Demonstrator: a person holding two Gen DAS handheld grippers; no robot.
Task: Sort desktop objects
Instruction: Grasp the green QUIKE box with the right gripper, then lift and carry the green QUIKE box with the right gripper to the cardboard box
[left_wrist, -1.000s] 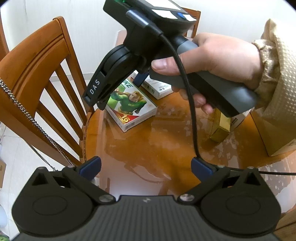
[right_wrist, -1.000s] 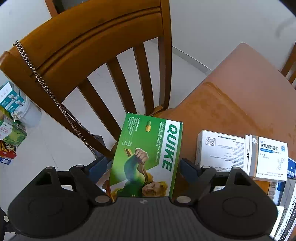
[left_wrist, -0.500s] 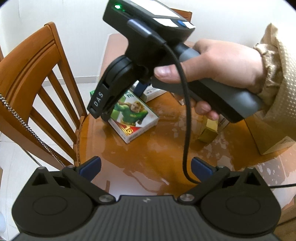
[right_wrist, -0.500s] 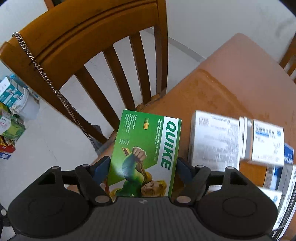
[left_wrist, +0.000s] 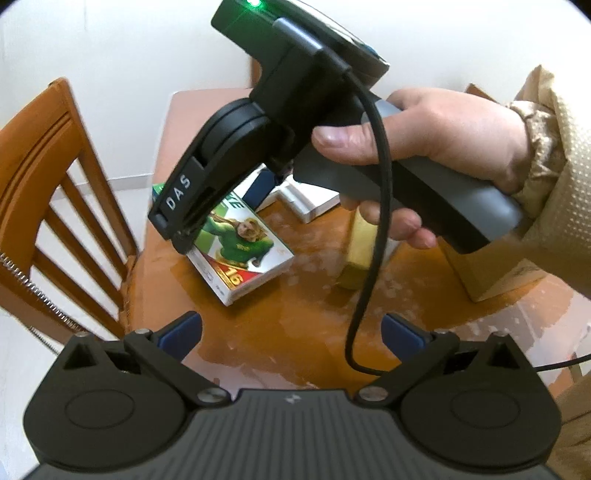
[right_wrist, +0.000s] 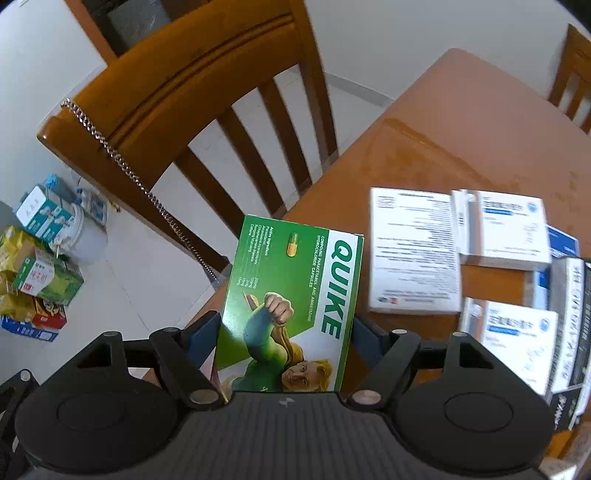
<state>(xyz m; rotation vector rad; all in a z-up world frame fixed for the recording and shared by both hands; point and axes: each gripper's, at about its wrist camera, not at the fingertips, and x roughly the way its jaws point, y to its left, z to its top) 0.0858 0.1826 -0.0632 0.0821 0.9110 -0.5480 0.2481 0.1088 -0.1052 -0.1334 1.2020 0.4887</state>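
A green QUIKE medicine box (right_wrist: 291, 295) sits between the blue pads of my right gripper (right_wrist: 286, 332), which is shut on its two long sides. In the left wrist view the same box (left_wrist: 243, 251) hangs tilted from the right gripper (left_wrist: 221, 210), low over the left corner of the wooden table (left_wrist: 295, 332). I cannot tell whether its near end touches the tabletop. A hand (left_wrist: 443, 136) holds the right gripper's handle. My left gripper (left_wrist: 291, 330) stands open above the table's near part, with nothing between its fingers.
White medicine boxes (right_wrist: 413, 254) (right_wrist: 509, 225) (right_wrist: 517, 332) lie grouped right of the green box. A gold box (left_wrist: 360, 251) and a cardboard box (left_wrist: 491, 273) stand at the right. A wooden chair (right_wrist: 184, 92) with a chain stands off the table's edge. Cartons (right_wrist: 40, 273) sit on the floor.
The right gripper's jaws closed in on the green box, then rose and shifted with it. The left gripper drew back and up, so more of the table shows.
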